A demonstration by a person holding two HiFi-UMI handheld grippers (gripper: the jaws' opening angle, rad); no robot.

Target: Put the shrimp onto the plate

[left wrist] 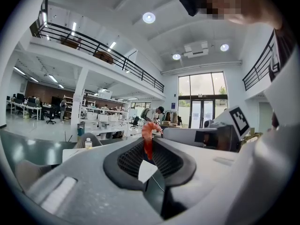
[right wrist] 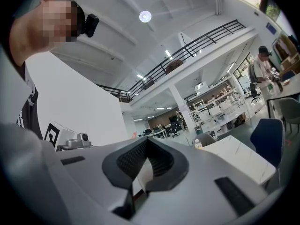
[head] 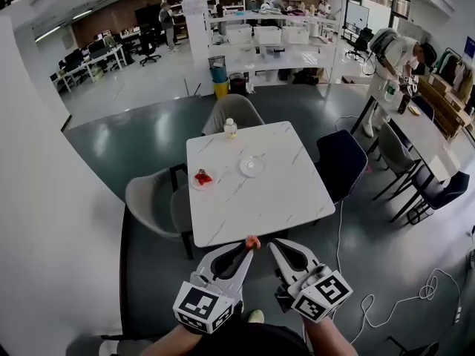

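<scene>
Held low against the person's body, the left gripper (head: 249, 249) pinches an orange shrimp (head: 252, 240) at its jaw tips, just short of the marble table (head: 297, 199). The right gripper (head: 274, 247) sits beside it, jaws pressed together on nothing. The plate (head: 251, 166) (clear, mid-table) lies well apart.

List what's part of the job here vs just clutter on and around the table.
Job:
- shrimp, pinched in the left gripper
- pale round plate
- small dish holding red pieces, probably more shrimp

Lying about:
- bottle
- chairs round the table
- right gripper, shut on nothing
</scene>
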